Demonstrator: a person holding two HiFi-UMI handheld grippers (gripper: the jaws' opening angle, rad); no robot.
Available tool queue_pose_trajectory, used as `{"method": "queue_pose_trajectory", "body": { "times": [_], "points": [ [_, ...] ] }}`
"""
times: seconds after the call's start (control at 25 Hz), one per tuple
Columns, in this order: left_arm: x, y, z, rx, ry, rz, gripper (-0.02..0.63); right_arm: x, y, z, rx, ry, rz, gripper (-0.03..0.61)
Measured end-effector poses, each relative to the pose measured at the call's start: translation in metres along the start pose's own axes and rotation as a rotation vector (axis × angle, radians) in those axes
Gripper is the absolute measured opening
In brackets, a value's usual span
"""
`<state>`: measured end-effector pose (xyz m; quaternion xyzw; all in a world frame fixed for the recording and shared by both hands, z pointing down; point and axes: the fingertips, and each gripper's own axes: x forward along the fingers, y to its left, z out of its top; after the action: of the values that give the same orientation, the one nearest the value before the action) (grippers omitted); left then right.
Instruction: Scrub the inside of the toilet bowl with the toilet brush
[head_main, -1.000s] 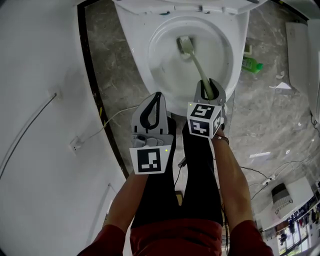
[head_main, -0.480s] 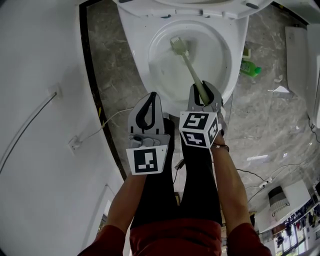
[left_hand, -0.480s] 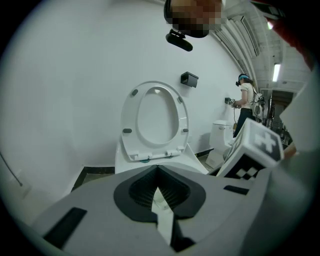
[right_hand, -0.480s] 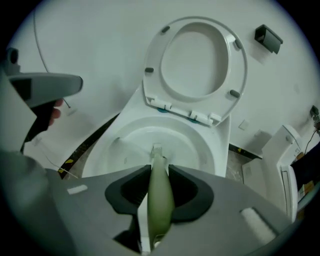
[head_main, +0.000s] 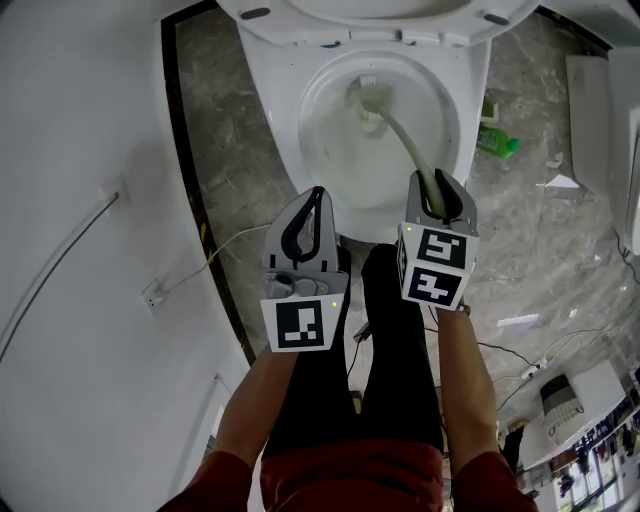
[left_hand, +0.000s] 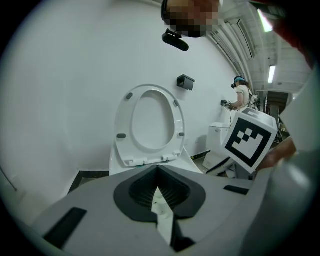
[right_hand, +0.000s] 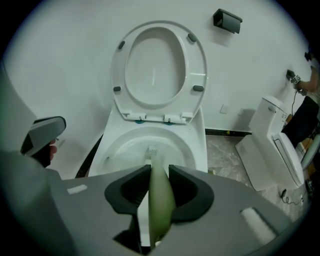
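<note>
Toilet brush (head_main: 400, 133) with a pale green handle reached down into the white toilet bowl (head_main: 325, 150), its bristled head near the back of the bowl's inside. The right gripper (head_main: 437, 186) was clenched on the near end of the handle, a jaw pressed to each side, just over the bowl's front rim. The left gripper (head_main: 314, 196) hung beside it, by the front left of the bowl, its jaws closed together on nothing. The seat (right_hand: 198, 60) stood raised against a white wall. A green bottle (head_main: 497, 143) lay on the marble floor, right of the bowl.
</note>
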<state>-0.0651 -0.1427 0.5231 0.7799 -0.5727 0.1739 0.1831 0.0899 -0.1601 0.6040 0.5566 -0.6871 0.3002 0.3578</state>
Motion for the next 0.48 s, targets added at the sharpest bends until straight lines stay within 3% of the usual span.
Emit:
{"method": "queue_pose_trajectory", "body": {
  "times": [0.28,0.48],
  "points": [
    [0.006,-0.005,0.008,0.0,-0.02,-0.008,0.006,0.043,0.001,-0.027,0.046,0.067,-0.021,0.124],
    [0.004,-0.012,0.006,-0.002,-0.013,-0.02,0.005,-0.006,-0.023,-0.013,0.149,-0.005,-0.042,0.124]
  ]
}}
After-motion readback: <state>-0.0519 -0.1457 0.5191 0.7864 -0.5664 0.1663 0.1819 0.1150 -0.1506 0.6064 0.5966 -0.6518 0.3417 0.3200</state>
